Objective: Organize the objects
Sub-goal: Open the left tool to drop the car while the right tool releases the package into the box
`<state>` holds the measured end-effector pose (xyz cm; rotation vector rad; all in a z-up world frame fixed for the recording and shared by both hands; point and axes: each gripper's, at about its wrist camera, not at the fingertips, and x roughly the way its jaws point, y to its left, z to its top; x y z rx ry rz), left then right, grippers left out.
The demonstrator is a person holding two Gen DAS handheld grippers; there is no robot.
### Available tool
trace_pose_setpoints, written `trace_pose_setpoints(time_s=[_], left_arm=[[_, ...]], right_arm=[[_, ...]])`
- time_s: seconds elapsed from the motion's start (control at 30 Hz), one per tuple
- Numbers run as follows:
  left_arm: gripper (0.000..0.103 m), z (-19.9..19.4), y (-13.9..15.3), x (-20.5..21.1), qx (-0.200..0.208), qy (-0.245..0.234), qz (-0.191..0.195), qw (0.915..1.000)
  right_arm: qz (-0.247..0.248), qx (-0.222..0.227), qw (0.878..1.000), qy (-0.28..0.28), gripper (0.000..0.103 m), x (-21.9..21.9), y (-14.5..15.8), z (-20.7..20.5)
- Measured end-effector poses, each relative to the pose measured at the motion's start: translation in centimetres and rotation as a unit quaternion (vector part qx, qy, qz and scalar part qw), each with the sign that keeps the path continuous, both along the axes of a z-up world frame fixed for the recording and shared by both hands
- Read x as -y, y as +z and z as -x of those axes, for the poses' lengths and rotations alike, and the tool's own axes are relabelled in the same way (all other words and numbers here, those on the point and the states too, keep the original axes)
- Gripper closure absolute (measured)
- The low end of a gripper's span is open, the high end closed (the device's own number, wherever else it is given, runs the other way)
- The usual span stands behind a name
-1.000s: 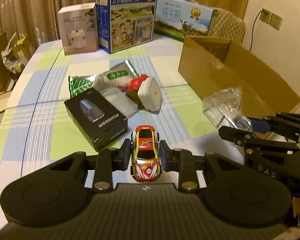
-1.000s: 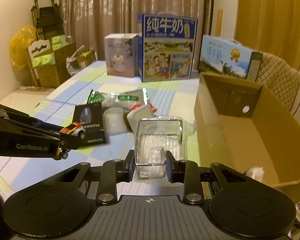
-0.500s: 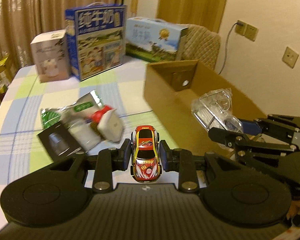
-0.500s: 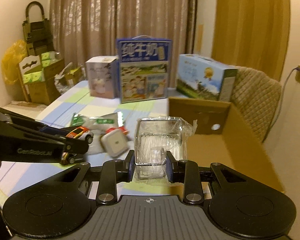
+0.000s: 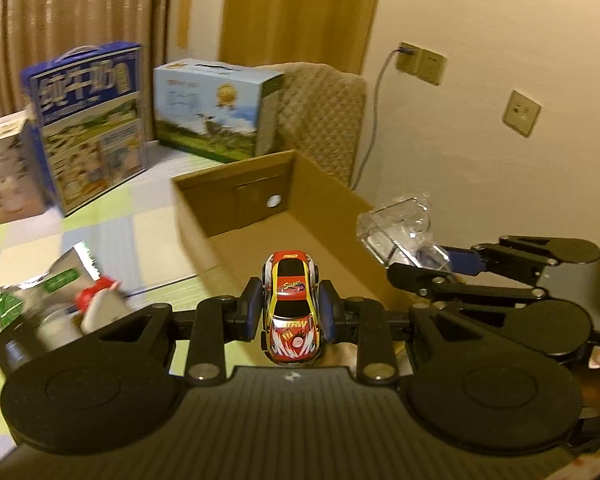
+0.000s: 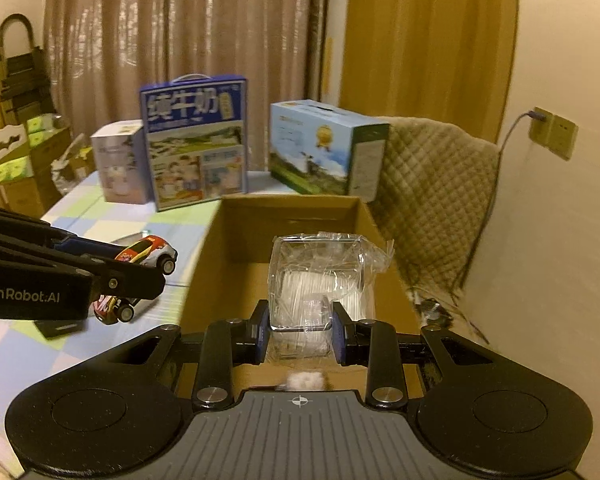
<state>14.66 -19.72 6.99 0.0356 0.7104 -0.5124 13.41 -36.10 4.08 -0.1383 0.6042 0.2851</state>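
The left gripper (image 5: 290, 312) is clamped on the toy car (image 5: 292, 312), its two pads pressed flat against the car's doors, nose toward the camera and tail pointing away, with the jaws only as far apart as the body is wide. The car looks like hard moulded plastic or light metal, small and stiff, so it should take a firm squeeze; its glossy sides may be slippery and the wheels could let it roll once set down, which makes the present mid-body grip the sensible one. The right gripper (image 6: 300, 330) is closed on the clear plastic box (image 6: 320, 280), pinching its lower end between the pads while the rest stands up ahead of the fingers. That box appears light, thin-walled and wrapped in crinkled film, with what look like white sticks inside, so I judge it liable to flex or slide under pressure; holding it low across its narrow width seems right. Both loads hang in the air, the car just beside the near wall of the open cardboard box (image 5: 236, 184) and the clear box above its interior. Further out on the checked tablecloth (image 5: 100, 240) lie a silver-green pouch (image 5: 40, 284) and other blurred items, with two milk cartons (image 5: 88, 120) beyond.
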Motion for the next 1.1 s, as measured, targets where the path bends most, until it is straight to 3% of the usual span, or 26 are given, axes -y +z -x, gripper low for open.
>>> trace_pose_setpoints(time_s=[0.37, 0.47, 0.93, 1.03, 1.1], left_arm=[[0.077, -2.9, -1.5, 4.0, -0.014, -0.018, -0.001, 0.9997], [0.051, -3.6, -1.8, 4.0, -0.009, -0.011, -0.001, 0.9999], [0.050, -2.7, -2.3, -1.9, -0.020, 0.042, -0.004, 0.9989], [0.050, -2.1, -2.4, -3.4, -0.023, 0.056, -0.003, 0.9982], [0.049, -1.8, -2.6, -4.2, -0.026, 0.063, -0.003, 0.9977]], right_arm=[[-0.005, -0.015, 1.000, -0.020, 0.075, 3.1, -0.9, -1.8], [-0.009, -0.018, 1.000, -0.023, 0.075, 3.3, -1.1, -2.1], [-0.038, -0.027, 0.999, -0.005, 0.075, 1.9, -0.8, -2.7], [-0.066, -0.029, 0.997, 0.006, 0.075, 1.5, -0.6, -3.6], [-0.094, -0.038, 0.995, 0.007, 0.067, 1.6, -0.8, -4.3]])
